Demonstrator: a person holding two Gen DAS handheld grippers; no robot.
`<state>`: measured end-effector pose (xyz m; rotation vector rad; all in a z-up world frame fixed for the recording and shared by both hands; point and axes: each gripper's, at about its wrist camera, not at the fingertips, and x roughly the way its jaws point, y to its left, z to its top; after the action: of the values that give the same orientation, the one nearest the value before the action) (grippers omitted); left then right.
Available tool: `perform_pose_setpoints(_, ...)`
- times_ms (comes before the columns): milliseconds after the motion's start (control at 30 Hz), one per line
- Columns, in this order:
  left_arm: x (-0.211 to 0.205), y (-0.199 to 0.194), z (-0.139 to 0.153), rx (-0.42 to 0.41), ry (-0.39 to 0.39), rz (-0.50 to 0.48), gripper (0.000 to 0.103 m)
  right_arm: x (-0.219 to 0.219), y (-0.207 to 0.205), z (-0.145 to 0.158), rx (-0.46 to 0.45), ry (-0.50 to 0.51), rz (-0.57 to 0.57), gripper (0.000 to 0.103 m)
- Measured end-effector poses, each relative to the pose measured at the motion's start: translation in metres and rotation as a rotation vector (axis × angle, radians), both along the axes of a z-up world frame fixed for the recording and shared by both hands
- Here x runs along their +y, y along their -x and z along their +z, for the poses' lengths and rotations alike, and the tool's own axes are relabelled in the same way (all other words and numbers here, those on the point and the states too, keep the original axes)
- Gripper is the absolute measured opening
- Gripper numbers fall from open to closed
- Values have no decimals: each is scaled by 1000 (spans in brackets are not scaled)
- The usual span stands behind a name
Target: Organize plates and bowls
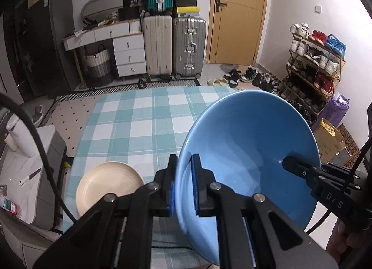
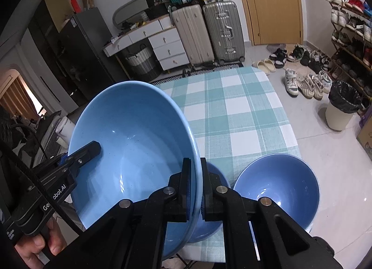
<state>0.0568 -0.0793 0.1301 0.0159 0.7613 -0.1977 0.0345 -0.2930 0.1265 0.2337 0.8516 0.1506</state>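
Gripping: the left hand-held gripper (image 1: 184,183) is clenched on the near left rim of the big bowl (image 1: 251,152); the right hand-held gripper (image 2: 196,190) pinches the opposite rim, one black finger inside, one outside.
Big bowl: glossy light blue, round and deep, smooth glaze with faint specks, tilted and held above the bench (image 1: 144,115).
Bench: covered in a woven teal-and-white checked cloth.
Plate (image 1: 109,185): matte cream, shallow, round, on the cloth at left, its near edge hidden by the left gripper.
Small bowl (image 2: 279,187): blue, glossy, at the bench's right edge.
Unclear: a further blue piece under the big bowl, mostly hidden.
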Motion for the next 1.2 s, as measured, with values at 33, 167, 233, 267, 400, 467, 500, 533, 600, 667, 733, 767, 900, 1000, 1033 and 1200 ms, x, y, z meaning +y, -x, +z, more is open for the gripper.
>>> perform_pose_setpoints(33, 2, 6, 3, -7, 4, 1, 9, 2, 5, 3, -7, 1, 2, 6)
perform_pose_setpoints(167, 7, 24, 12, -28, 11, 8, 9, 8, 25, 14, -29, 7, 8, 6)
perform_pose_setpoints(233, 9, 34, 14, -34, 9, 11, 8, 12, 36, 18, -35, 13, 10, 6)
perform_pose_setpoints(267, 11, 38, 14, -34, 9, 13, 8, 13, 41, 20, -39, 11, 9, 6)
perform_pose_setpoints(400, 15, 52, 11, -45, 7, 21, 9, 18, 57, 23, -51, 10, 16, 6)
perform_pose_setpoints(467, 16, 57, 8, -51, 8, 27, 9, 20, 61, 20, -51, 14, 18, 6)
perform_pose_setpoints(500, 15, 58, 6, -50, 8, 28, 9, 21, 63, 18, -48, 14, 18, 6)
perform_pose_setpoints(533, 16, 59, 2, -48, 9, 30, 9, 22, 65, 15, -44, 14, 18, 6)
perform_pose_setpoints(600, 16, 58, -7, -38, 15, 33, 9, 21, 67, 8, -39, 14, 16, 6)
perform_pose_setpoints(667, 15, 55, -19, -22, 22, 36, 9, 21, 66, -2, -26, 12, 15, 6)
perform_pose_setpoints(733, 13, 48, -34, -1, 11, 39, 10, 20, 62, -12, -14, 18, 15, 6)
perform_pose_setpoints(767, 11, 45, -40, 10, 9, 38, 10, 20, 59, -17, -6, 20, 17, 6)
perform_pose_setpoints(900, 8, 29, -65, 59, 11, 42, 11, 19, 43, -43, 39, 38, 16, 6)
perform_pose_setpoints(1000, 5, 17, -82, 91, 5, 42, 11, 16, 31, -63, 73, 34, 16, 6)
perform_pose_setpoints(1033, 4, 13, -87, 103, 4, 41, 11, 14, 26, -70, 86, 33, 14, 6)
perform_pose_setpoints(1200, -2, -9, -106, 149, 2, 31, 11, 7, 6, -93, 129, 36, 0, 6)
